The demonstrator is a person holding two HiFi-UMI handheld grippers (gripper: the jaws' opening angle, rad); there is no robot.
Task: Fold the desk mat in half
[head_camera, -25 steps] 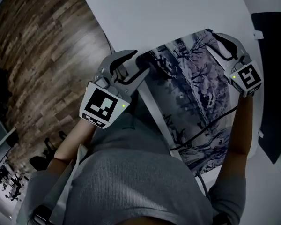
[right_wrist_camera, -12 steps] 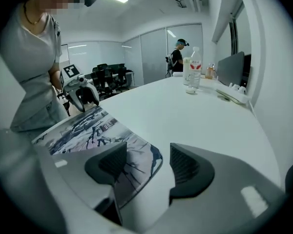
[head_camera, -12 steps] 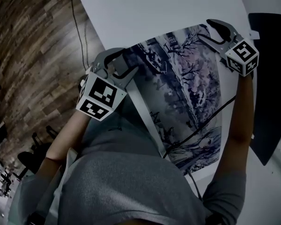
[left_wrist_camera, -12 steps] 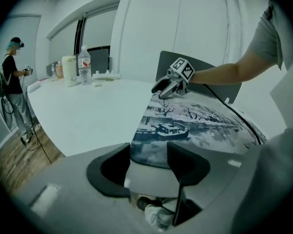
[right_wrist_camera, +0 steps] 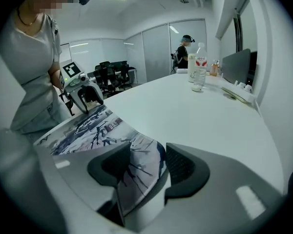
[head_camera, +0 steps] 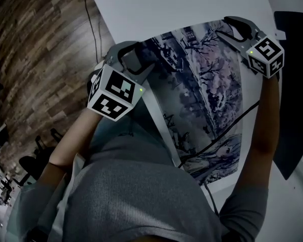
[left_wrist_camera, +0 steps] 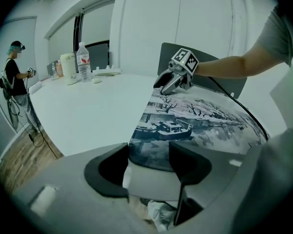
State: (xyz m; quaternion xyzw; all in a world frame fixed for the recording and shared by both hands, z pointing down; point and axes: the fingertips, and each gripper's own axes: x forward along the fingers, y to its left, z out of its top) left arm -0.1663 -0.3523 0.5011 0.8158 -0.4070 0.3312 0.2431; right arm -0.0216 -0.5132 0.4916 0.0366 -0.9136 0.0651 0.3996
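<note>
White table [head_camera: 192,9] fills the frame, wood floor [head_camera: 35,59] off its left edge, and the desk mat [head_camera: 202,100] lies unfolded on the near side, printed winter scene face up, one long edge right along the table's rim. The person's grey shirt [head_camera: 141,195] looms in the head view and hides the mat's near end. A dark panel [head_camera: 293,84] sits just past the mat on the right. Now the tongs: the left tongs [left_wrist_camera: 149,155] are at one far corner and they're opening, with the mat's edge between them and clear of the pads. Over at the other far corner the right tongs [right_wrist_camera: 147,155] are closing, the corner curling up between them but not pinched yet. A black cable [head_camera: 232,125] runs across the print from the right forearm. Far end of the table, a water bottle [left_wrist_camera: 83,62] among small clutter, and a bystander [left_wrist_camera: 14,82] stands beyond it.
</note>
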